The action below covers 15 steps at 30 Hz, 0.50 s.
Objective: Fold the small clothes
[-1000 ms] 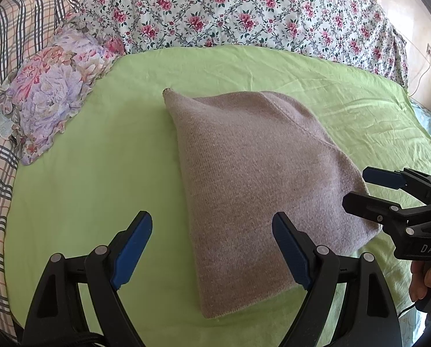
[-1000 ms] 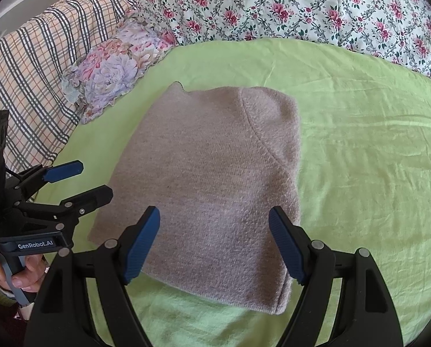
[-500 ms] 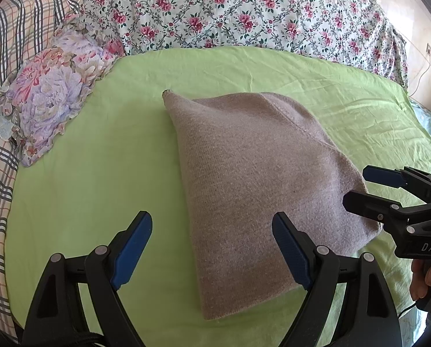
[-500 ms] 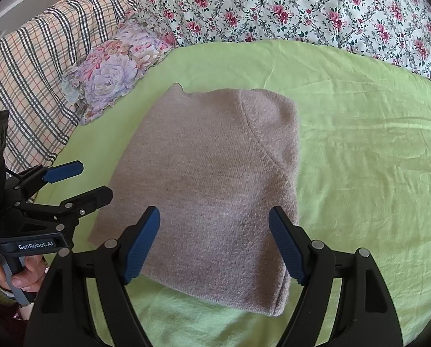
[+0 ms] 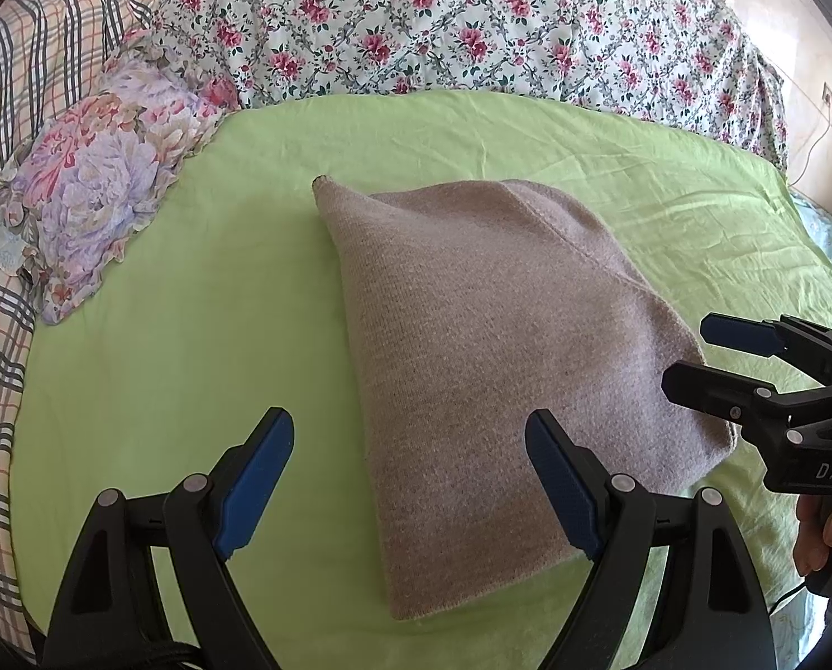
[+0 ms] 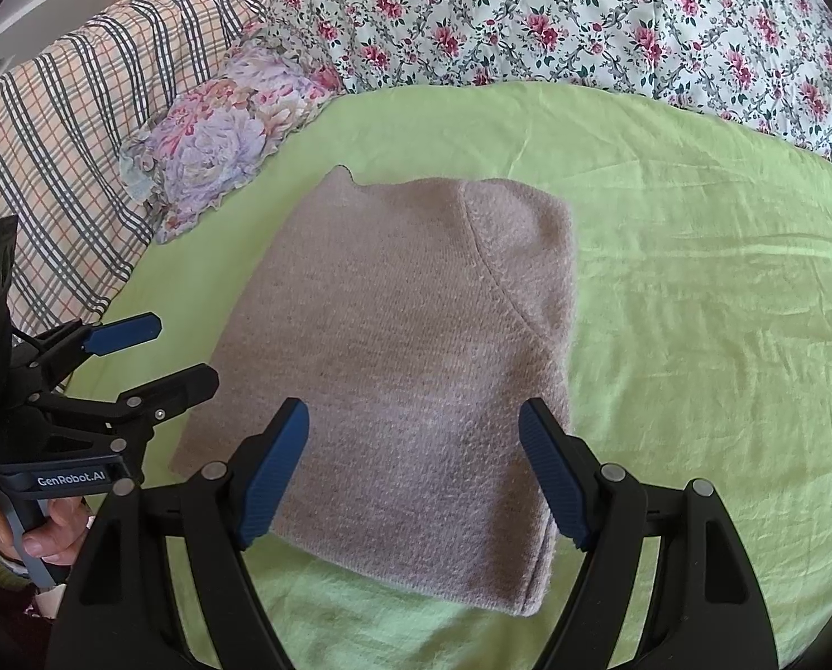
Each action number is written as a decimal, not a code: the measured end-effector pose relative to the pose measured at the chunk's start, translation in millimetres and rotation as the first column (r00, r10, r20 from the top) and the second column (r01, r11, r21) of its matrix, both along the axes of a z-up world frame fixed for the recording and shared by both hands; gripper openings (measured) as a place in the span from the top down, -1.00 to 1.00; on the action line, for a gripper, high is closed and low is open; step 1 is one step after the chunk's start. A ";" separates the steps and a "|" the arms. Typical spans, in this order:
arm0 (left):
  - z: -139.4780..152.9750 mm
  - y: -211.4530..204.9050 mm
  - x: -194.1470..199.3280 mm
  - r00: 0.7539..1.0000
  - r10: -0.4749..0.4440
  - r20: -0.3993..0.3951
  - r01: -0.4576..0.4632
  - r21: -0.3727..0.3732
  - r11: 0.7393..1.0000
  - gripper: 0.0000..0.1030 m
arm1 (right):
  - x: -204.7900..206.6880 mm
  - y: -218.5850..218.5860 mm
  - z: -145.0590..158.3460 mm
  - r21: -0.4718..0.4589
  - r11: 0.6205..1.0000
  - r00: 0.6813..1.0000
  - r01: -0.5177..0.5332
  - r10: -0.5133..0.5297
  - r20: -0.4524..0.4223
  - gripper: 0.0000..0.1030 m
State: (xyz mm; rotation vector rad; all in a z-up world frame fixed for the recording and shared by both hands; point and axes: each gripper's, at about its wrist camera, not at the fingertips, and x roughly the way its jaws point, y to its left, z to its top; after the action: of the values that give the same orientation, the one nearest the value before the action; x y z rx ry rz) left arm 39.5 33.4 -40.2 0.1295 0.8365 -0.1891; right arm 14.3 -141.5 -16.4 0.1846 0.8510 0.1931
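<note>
A folded grey-brown knit garment (image 5: pixel 488 346) lies flat on the green sheet (image 5: pixel 165 335); it also shows in the right wrist view (image 6: pixel 410 346). My left gripper (image 5: pixel 410 480) is open and empty, held over the garment's near left edge. My right gripper (image 6: pixel 413 469) is open and empty, above the garment's near edge. The right gripper also shows at the right of the left wrist view (image 5: pixel 689 354), and the left gripper shows at the left of the right wrist view (image 6: pixel 184 352).
A floral pillow (image 5: pixel 92 178) lies at the far left of the green sheet (image 6: pixel 695 307). A rose-print quilt (image 5: pixel 444 17) covers the back. A plaid blanket (image 6: pixel 64 128) lies at the left. A wall and a cable (image 5: pixel 812 139) are at the far right.
Both grippers have drawn back slightly from the garment. The garment has not moved and both grippers stay open.
</note>
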 end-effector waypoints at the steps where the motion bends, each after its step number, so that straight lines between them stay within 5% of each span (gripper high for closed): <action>1: -0.1 -0.1 -0.1 1.000 0.000 -0.001 0.000 0.000 1.000 -0.66 | 0.6 -1.0 0.4 -0.001 1.000 1.000 0.000 0.000 -0.001 -0.52; 15: 0.0 -0.5 5.0 1.000 -0.001 -0.006 0.001 0.002 1.000 -0.66 | 4.3 -0.5 1.2 -0.006 1.000 1.000 -0.007 0.007 0.000 -0.52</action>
State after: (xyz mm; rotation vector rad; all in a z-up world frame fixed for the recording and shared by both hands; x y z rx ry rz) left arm 44.5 32.9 -40.2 0.1309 0.8426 -0.1894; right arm 18.6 -142.0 -15.1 0.1761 0.8518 0.1975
